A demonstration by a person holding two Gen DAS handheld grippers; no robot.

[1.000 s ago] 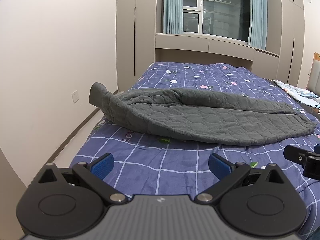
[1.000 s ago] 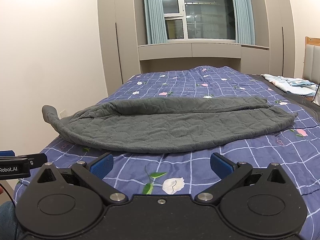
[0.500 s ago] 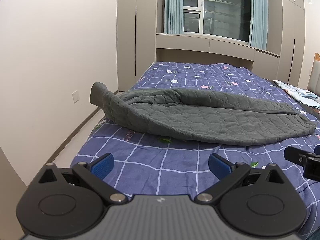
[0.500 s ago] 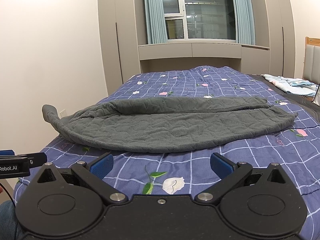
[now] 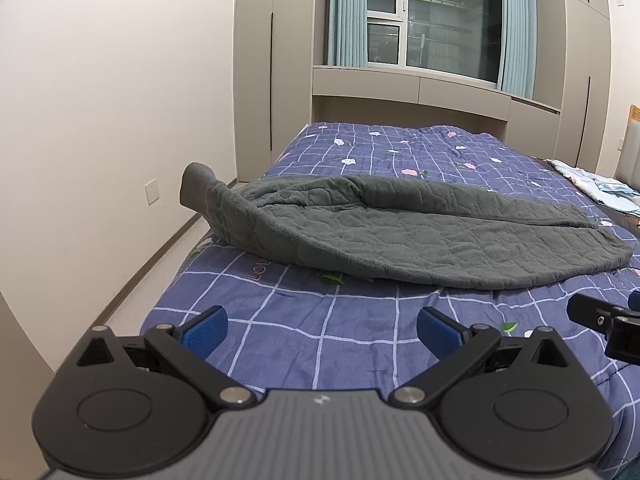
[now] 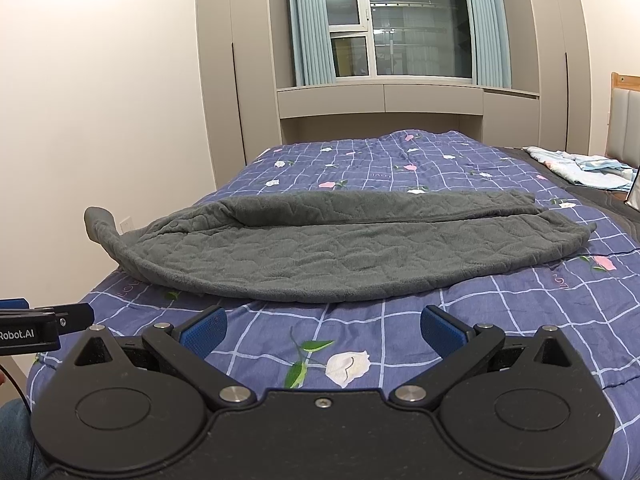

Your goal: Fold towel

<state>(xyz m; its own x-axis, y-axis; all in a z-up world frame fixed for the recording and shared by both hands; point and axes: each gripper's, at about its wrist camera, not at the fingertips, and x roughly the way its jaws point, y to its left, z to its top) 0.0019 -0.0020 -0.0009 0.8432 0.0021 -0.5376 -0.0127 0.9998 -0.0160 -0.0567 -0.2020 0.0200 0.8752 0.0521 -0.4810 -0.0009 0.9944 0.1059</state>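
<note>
The light bedding (image 5: 596,188) runs off the right edge. The towel (image 6: 340,248) hides its own folded-under layers. The headboard (image 6: 626,120) is cut off.

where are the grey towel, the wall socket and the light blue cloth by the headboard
grey towel (image 6: 340,252), right wrist view, middle of its top layer
wall socket (image 5: 152,191), left wrist view, plate centre
light blue cloth (image 6: 580,166), right wrist view, its middle

Support: bed under blue-purple checked floral quilt (image 6: 460,312) | On it: dark grey quilted terry towel (image 6: 340,252), long, folded lengthwise, left end overhanging edge | Far right: pale blue crumpled cloth (image 6: 580,166) on bed.
</note>
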